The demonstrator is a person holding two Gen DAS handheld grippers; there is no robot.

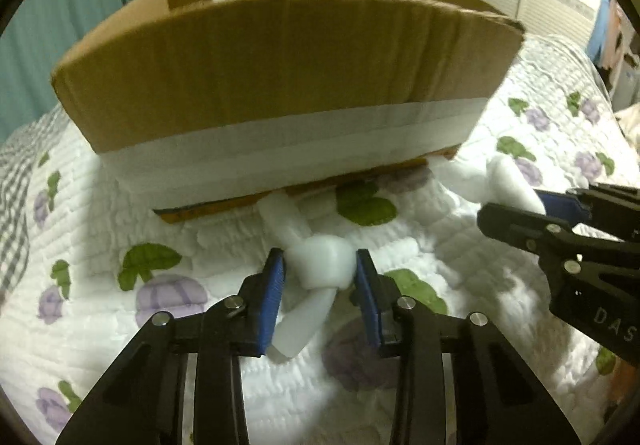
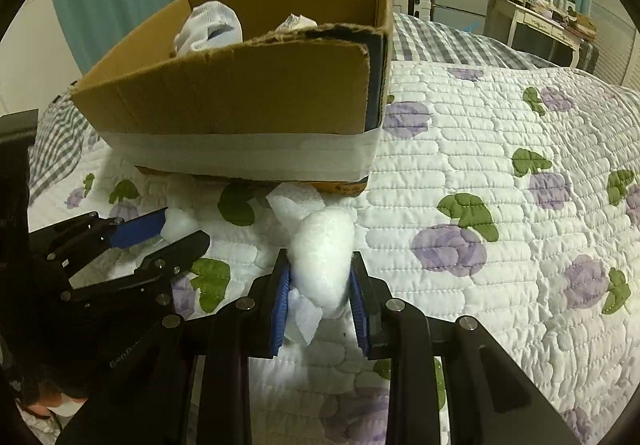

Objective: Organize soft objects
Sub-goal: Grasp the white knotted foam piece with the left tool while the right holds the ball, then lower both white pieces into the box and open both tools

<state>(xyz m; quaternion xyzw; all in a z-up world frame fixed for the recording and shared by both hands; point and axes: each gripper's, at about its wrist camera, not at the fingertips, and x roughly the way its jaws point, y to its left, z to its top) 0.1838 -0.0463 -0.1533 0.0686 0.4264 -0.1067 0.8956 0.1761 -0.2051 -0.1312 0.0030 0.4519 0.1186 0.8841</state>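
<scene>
1. Two foam pieces lie on the quilt [image 2: 500, 133] before the box [image 2: 240, 101].
2. My left gripper [image 1: 320, 273] pinches foam [image 1: 322, 263]; right gripper [image 2: 320, 281] pinches foam wad [image 2: 324, 257].
3. I judge both light, squashy; grip mid-bulk.

"DAS" on right gripper [image 1: 516, 201]

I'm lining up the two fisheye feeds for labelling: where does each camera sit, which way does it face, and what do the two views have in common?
Left wrist: rides the left gripper, looking forward along its blue-padded fingers, shut on a white foam piece, toward the brown cardboard box; the right gripper enters from the right.
Right wrist: rides the right gripper, shut on another white foam piece, facing the same box; the left gripper shows at left.
Shared: the box, the white floral quilt, both grippers.
</scene>
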